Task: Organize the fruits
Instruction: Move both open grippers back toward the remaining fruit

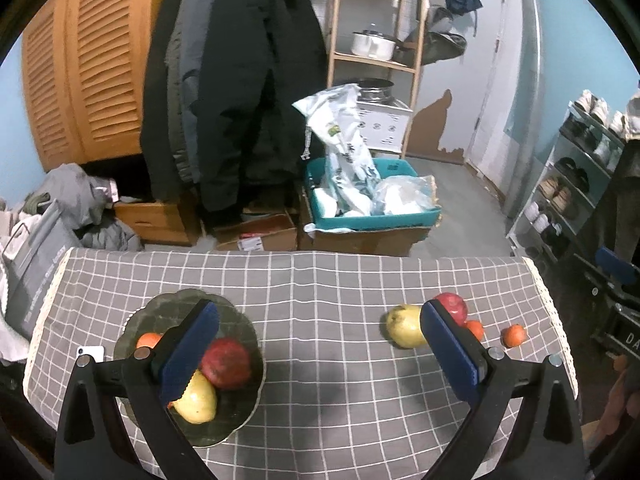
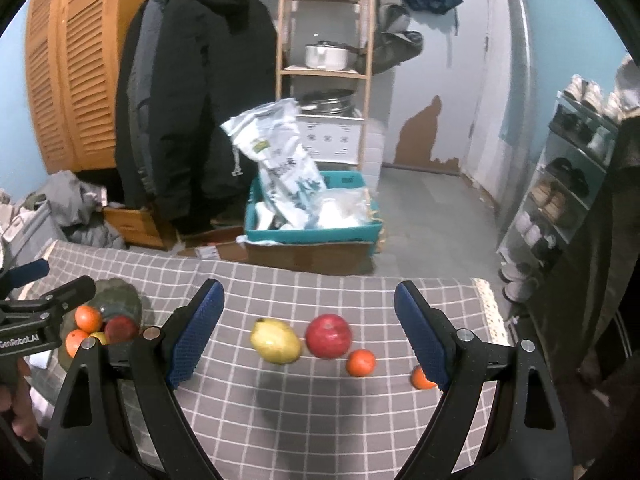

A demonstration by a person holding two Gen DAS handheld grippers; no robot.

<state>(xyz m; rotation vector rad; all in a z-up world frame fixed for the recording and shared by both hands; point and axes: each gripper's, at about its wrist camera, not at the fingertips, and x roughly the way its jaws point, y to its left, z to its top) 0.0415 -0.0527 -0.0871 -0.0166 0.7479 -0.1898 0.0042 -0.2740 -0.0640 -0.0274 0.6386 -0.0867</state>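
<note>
A dark green plate [image 1: 236, 320] sits at the table's left, holding a red apple [image 1: 226, 364], a yellow pear [image 1: 197, 398] and an orange [image 1: 148, 340]. It also shows in the right wrist view [image 2: 120, 292]. On the right lie a yellow pear [image 2: 275, 340], a red apple [image 2: 329, 336] and two oranges [image 2: 361, 363] [image 2: 421, 379]. My left gripper [image 1: 320, 354] is open and empty above the table, its left finger over the plate. My right gripper [image 2: 310, 332] is open and empty, with the loose pear and apple between its fingers' lines.
A grey checked cloth [image 1: 320, 280] covers the table. A small white card [image 1: 90, 352] lies left of the plate. Beyond the far edge stand a teal bin with bags [image 1: 372, 200], coats [image 1: 240, 80] and a wooden shelf [image 1: 376, 20]. A shoe rack [image 1: 572, 176] stands at the right.
</note>
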